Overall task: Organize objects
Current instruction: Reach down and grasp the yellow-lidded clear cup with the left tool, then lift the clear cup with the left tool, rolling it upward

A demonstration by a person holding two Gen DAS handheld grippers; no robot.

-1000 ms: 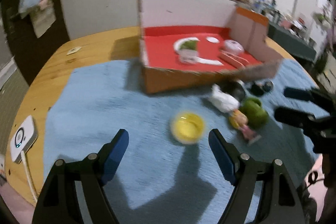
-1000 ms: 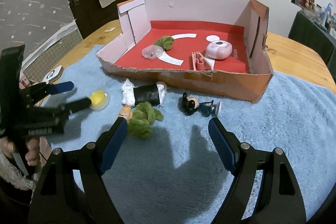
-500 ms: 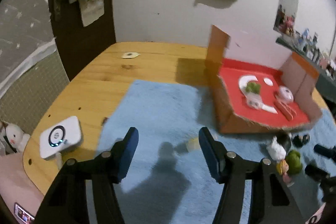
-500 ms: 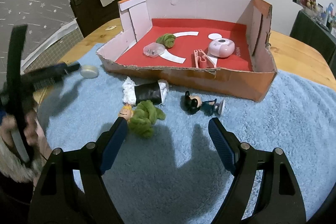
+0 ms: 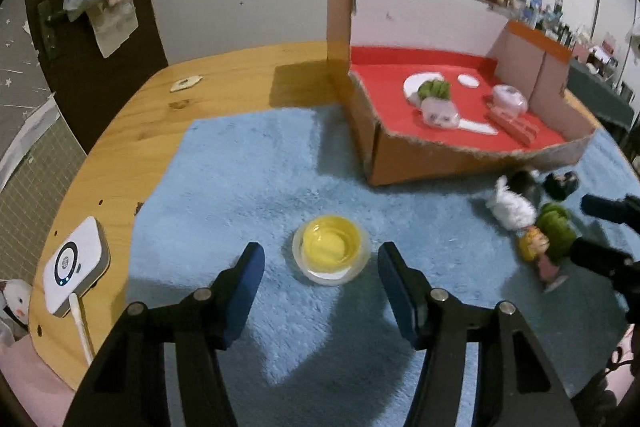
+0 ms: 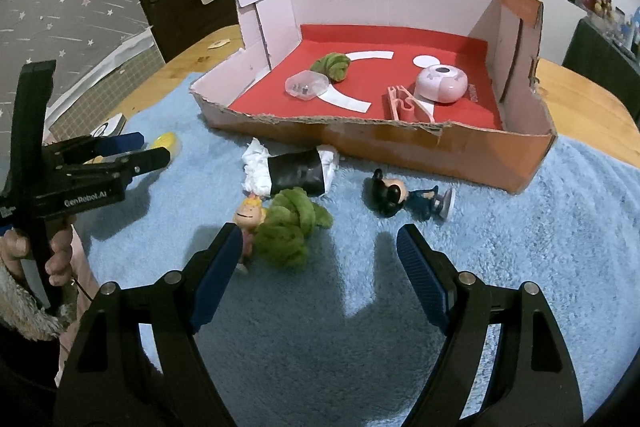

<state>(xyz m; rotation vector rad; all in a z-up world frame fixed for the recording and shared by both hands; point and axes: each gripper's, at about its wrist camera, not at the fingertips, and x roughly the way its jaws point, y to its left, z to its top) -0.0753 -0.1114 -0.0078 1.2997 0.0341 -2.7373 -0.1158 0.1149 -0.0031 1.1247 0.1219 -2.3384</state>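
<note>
Dish (image 5: pixel 331 248), yellow, back between spread jaws of left gripper (image 5: pixel 320 259) after swing away; right gripper (image 6: pixel 320 259) open, idle, so grab's next.

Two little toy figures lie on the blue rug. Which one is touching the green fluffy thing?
The blonde figure. It lies against the green fluff, near the right gripper's left finger. The dark-haired figure lies apart, alone on the rug.
</note>
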